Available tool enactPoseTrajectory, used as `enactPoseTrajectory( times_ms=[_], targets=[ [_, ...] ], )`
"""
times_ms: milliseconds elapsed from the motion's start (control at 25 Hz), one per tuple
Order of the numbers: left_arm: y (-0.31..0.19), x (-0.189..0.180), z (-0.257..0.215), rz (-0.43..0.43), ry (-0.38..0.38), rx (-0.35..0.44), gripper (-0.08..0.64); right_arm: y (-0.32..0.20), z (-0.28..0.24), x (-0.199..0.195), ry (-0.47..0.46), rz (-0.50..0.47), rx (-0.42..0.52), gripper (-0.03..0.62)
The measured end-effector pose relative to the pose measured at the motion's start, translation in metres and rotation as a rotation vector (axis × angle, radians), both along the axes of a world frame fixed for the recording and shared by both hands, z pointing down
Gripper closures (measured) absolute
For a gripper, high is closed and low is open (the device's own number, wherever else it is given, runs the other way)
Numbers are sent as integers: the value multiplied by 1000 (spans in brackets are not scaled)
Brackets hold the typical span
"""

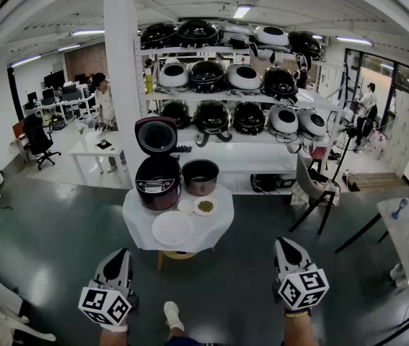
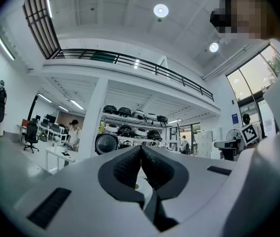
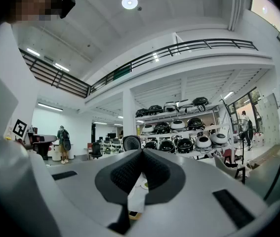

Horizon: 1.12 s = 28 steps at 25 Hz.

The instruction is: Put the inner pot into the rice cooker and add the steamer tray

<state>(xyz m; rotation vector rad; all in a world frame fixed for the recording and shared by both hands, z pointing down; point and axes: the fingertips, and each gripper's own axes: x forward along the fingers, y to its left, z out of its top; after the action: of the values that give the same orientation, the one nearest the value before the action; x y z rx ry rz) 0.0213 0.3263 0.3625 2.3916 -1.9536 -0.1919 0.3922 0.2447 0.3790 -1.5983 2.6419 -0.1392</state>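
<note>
Dark round metal inner pot [image 1: 200, 176] noted upright, mouth up, beside maroon rice cooker [image 1: 158, 182]; left gripper [image 2: 140, 152], right gripper [image 3: 141, 155] clenched empty.

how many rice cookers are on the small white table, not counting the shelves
1. The rice cooker stands at the table's back left, lid open, with the inner pot to its right. None looks hidden; many more sit on the shelves behind.

We find forearms [image 1: 299, 331] cut by head view's bottom edge. Contents of small dish [image 1: 205, 207] too small to tell. Gripper views: jaws hide rice cooker [image 1: 158, 182] base, most of table [image 1: 138, 225].
</note>
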Motion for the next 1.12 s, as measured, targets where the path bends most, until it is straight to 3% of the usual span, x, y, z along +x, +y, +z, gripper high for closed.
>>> enactPoseTrajectory(
  times_ms=[480,720,1120],
  targets=[
    [2,2,4,-5,-17,-8,538,-2,6,-1,-7,-7,11,598],
    [-3,1,6,34,45,-21,538,-2,-2,-9,-48,-70,43,588],
    [-28,-15,9,12,9,-49,538,-28,-2,-25,-64,-126,31,588]
  ],
)
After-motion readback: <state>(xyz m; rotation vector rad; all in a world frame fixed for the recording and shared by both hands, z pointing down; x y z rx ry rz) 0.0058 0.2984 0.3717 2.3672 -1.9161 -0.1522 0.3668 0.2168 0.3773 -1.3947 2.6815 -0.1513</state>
